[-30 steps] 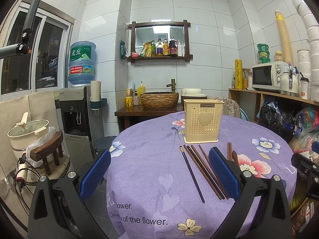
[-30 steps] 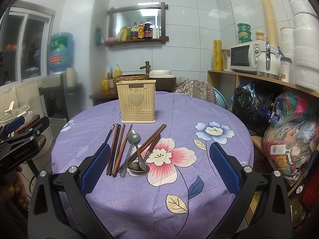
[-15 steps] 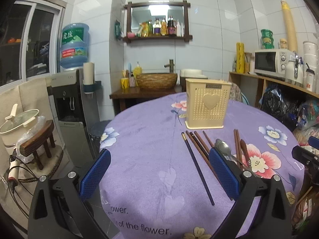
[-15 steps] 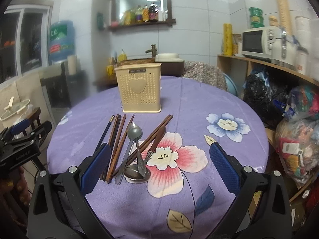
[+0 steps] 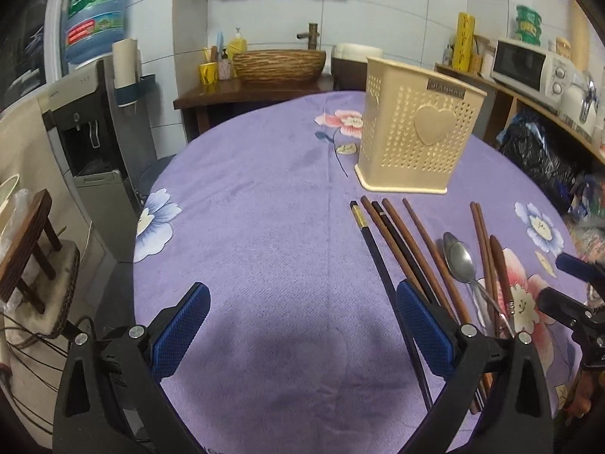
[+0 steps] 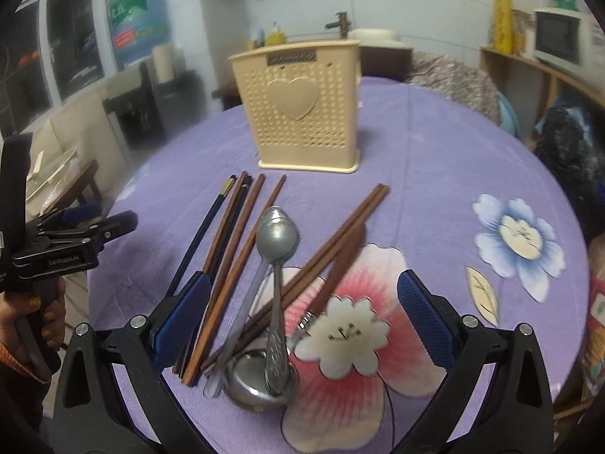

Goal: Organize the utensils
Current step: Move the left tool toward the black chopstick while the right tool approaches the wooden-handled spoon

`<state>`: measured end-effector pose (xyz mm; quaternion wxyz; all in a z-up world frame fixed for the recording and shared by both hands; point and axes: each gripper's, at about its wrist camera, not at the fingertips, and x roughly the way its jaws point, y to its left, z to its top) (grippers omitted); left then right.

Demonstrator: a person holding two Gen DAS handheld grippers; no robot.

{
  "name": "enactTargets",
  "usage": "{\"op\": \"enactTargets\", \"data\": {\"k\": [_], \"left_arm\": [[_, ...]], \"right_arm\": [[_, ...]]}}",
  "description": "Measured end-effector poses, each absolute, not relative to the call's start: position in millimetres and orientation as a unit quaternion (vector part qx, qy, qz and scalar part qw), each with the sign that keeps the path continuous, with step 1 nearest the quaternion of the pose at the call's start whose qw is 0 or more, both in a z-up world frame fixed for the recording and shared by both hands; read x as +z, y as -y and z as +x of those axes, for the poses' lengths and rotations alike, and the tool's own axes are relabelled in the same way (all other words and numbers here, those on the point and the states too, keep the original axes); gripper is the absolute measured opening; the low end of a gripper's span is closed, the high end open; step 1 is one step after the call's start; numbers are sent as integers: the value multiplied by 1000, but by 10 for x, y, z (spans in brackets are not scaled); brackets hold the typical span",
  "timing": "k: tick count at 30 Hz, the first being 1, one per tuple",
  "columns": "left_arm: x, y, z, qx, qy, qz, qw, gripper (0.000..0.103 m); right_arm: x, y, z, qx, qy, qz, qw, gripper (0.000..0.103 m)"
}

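Note:
A cream perforated utensil holder (image 6: 298, 108) (image 5: 416, 128) with a heart on its front stands upright on the purple cloth. In front of it lie several brown and black chopsticks (image 6: 234, 249) (image 5: 401, 249), two metal spoons (image 6: 278, 242) (image 5: 459, 259) and a ladle bowl (image 6: 249, 382). My right gripper (image 6: 302, 317) is open, low over the spoons and the crossed chopsticks. My left gripper (image 5: 302, 325) is open over bare cloth, with the chopsticks by its right finger. Nothing is held.
The round table (image 5: 245, 189) carries a purple floral cloth. A water dispenser (image 5: 94, 121) and a wooden stool (image 5: 30, 242) stand to the left. Shelves with a microwave (image 5: 529, 64) and bags stand to the right. A hand (image 6: 34, 325) holds the left gripper at the table's left edge.
Both grippers have moved forward and tilted down toward the table. The utensils and the holder now look larger and nearer. Nothing on the table has moved.

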<state>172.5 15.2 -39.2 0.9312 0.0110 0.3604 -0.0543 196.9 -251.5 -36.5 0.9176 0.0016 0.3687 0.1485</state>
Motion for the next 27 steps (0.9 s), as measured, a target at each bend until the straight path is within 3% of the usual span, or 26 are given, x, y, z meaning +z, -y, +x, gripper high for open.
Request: {"op": "enactTargets", "data": {"k": [6, 11, 24, 27], "left_arm": [[-433, -30, 1808, -76, -378, 33, 922, 85], [-438, -38, 1862, -83, -385, 31, 919, 78], [-469, 26, 1969, -89, -392, 34, 915, 76], [-503, 40, 1987, -90, -396, 38, 913, 76]], "right_arm": [[-459, 2308, 2264, 167, -403, -29, 900, 87], [-518, 2419, 2319, 114, -418, -38, 901, 85], [-694, 2662, 2582, 44, -472, 33, 880, 36], [-702, 2623, 2610, 35, -472, 30, 880, 32]]}}
